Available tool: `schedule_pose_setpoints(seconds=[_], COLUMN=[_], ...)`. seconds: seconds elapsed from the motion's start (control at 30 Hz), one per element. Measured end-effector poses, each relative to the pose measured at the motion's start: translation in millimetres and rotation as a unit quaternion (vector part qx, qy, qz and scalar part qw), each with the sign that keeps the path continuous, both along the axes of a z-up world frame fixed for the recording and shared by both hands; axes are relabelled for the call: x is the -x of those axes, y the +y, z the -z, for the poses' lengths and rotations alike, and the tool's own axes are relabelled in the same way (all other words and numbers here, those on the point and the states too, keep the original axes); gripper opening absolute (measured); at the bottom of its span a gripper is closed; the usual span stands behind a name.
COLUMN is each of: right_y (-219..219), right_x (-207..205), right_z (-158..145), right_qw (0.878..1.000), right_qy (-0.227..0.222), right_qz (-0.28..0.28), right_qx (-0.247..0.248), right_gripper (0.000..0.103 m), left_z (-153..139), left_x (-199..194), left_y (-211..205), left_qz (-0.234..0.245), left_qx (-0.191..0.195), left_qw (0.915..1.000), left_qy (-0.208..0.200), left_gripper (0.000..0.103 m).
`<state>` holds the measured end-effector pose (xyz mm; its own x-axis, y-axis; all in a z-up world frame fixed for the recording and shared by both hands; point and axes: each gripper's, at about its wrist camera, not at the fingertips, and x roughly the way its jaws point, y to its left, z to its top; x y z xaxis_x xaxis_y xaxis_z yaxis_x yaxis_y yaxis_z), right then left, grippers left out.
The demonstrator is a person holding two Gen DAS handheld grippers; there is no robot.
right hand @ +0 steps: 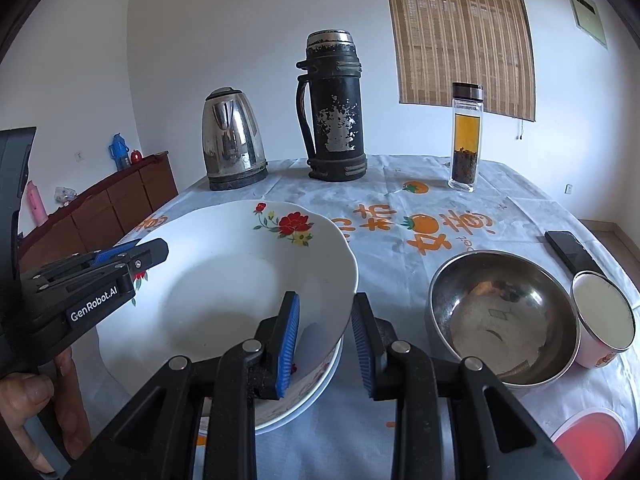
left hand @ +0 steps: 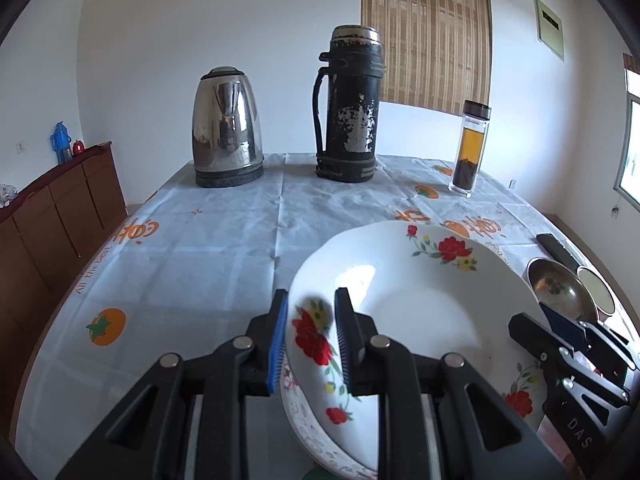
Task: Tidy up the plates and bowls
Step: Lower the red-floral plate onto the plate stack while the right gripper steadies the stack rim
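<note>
A white plate with red flowers (left hand: 420,312) (right hand: 224,288) lies on top of a stack of patterned plates (left hand: 308,436) (right hand: 316,384). My left gripper (left hand: 310,340) (right hand: 132,252) straddles the plate's left rim, one finger on each side with a small gap. My right gripper (right hand: 326,344) (left hand: 560,320) straddles the plate's right rim, jaws apart. A steel bowl (right hand: 500,316) (left hand: 560,288) and a white enamel cup (right hand: 604,316) stand to the right.
At the back of the table stand a steel kettle (left hand: 226,128), a black thermos (left hand: 348,104) and a tea bottle (left hand: 472,144). A black phone (right hand: 572,248) lies at the right edge, a red lid (right hand: 588,436) near the front right. A wooden cabinet (left hand: 60,216) stands left.
</note>
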<state>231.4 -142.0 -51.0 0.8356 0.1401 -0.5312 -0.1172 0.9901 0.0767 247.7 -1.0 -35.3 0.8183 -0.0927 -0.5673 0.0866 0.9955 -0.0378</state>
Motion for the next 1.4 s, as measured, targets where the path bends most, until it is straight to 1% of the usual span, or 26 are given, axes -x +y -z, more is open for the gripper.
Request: schedule_pose_setpoints(seconds=[0.43,1.0,1.4], right_y=[0,11,12], right_x=[-4,-10,-12], right_z=[4,18,21], right_qw=[1.0,0.999,0.998], right_qy=[0.009,0.033,0.04], right_qz=[0.007,-0.004,-0.004], right_qx=[0.01,0.036,0.039], right_gripper=[0.029,0.029,0.029], left_z=[15,23,29], left_x=[-4,-8,-7], left_y=[-3,4,4], left_qz=[0.005,0.001,0.003], left_qx=[-0.005,-0.005,-0.009], left_qw=[0.9997,0.9993,0.9989], left_qy=[0.021,0.036,0.045], left_gripper=[0.02,0.02,0.02])
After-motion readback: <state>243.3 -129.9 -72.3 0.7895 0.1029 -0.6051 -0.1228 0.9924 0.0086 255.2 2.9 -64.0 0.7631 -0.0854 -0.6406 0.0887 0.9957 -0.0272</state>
